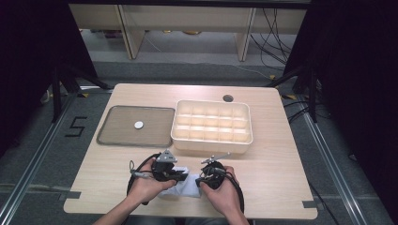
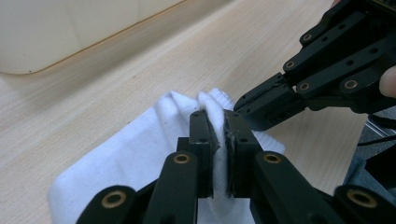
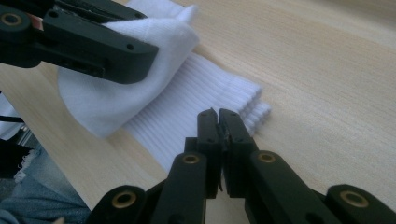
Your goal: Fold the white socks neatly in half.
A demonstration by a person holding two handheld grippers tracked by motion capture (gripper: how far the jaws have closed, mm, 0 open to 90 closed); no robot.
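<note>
A white sock (image 1: 186, 188) lies near the table's front edge, between the person's two hands. My left gripper (image 2: 218, 114) is shut on a raised fold of the sock (image 2: 140, 154), and white fabric shows between its jaws. In the right gripper view that fold hangs from the left gripper (image 3: 148, 59) over the flat ribbed part of the sock (image 3: 187, 112). My right gripper (image 3: 218, 112) is shut, its tips just above the ribbed cuff, and I see no fabric between them. In the left gripper view the right gripper (image 2: 243, 106) points at the fold from the right.
A cream box (image 1: 211, 143) with several compartments stands behind the hands at mid table. Left of it lies a grey flat tray (image 1: 112, 136) with a small white disc (image 1: 139, 124) on it. A cable hole (image 1: 228, 98) sits near the far edge.
</note>
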